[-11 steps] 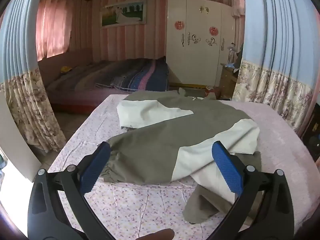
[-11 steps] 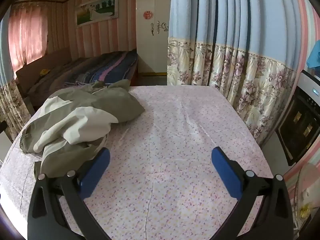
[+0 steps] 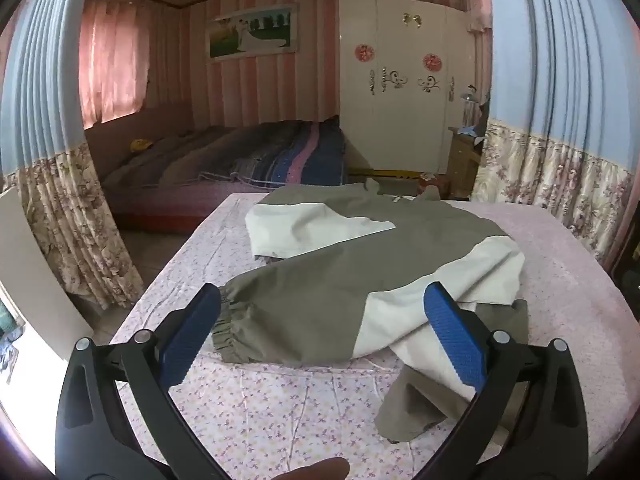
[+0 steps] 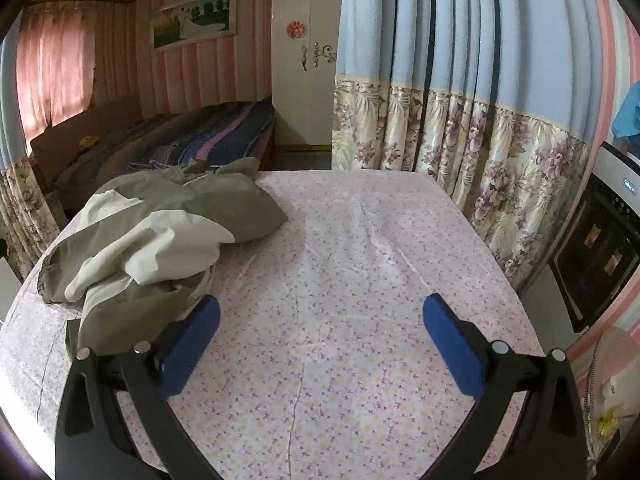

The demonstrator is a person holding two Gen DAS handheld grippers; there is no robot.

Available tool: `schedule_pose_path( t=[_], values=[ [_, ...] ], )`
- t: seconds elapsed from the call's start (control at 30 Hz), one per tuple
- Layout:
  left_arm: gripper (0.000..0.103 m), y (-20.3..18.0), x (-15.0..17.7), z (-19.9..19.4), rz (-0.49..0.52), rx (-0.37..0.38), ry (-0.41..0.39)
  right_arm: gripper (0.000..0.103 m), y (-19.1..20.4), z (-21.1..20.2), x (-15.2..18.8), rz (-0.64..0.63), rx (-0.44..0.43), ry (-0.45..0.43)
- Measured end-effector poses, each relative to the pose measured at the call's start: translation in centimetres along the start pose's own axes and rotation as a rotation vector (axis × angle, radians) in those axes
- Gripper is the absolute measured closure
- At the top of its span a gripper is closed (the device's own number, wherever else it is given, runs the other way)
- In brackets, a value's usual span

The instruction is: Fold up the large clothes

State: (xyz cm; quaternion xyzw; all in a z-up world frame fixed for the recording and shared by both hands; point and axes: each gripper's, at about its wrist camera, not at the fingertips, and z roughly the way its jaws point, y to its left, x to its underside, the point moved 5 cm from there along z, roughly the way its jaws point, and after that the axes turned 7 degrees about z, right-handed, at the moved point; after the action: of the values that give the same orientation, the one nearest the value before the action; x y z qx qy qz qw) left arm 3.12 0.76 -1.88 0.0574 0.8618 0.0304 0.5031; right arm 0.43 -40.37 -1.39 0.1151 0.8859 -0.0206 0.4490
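Above a table draped in a pink cloth printed with small flowers (image 4: 360, 260), I held both black two-finger grippers with blue ribbed pads, and neither touched anything. Through the left wrist camera, my left gripper (image 3: 320, 330) stood spread to its widest, its pads framing but not pinching the large olive-green and cream garment (image 3: 320, 280) that lay crumpled on the cloth just beyond them. One olive sleeve with a gathered elastic cuff (image 3: 230, 330) pointed toward the left pad, a cream panel draped toward the right pad, and a loose olive flap trailed onto the cloth nearer me. A fingertip (image 3: 316, 471) showed at the bottom edge of that view. Through the right wrist camera, my right gripper (image 4: 320, 334) was likewise fully spread and angled down over bare cloth, with the same garment heaped on the table's left half, its nearest folds just beside the left pad. Behind the table hung blue curtains with a floral lower band (image 4: 460, 100). Farther back stood a bed with a striped dark cover (image 3: 260, 156), a white wardrobe with red paper cut-outs (image 3: 400, 80) and a framed landscape picture on the pink-striped wall (image 3: 252, 32).
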Motion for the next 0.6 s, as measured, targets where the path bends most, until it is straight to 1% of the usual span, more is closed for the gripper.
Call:
schedule_pose_path(
  t=[0.13,0.2,0.23,0.6],
  values=[
    [0.003,0.7,0.3,0.0,-0.022,0.004,0.012,0.002,-0.5,-0.3,-0.4,-0.005,0.0,-0.002],
    [0.003,0.9,0.4,0.0,-0.021,0.0,0.016,0.002,-1.0,0.3,0.1,0.006,0.003,0.0],
    [0.003,0.4,0.6,0.5,-0.017,-0.007,0.021,0.002,-0.9,0.4,0.2,0.004,0.007,-0.002],
    [0.003,0.6,1.0,1.1,-0.014,-0.013,0.042,0.002,-0.6,0.7,0.5,-0.008,0.004,0.009]
  ],
)
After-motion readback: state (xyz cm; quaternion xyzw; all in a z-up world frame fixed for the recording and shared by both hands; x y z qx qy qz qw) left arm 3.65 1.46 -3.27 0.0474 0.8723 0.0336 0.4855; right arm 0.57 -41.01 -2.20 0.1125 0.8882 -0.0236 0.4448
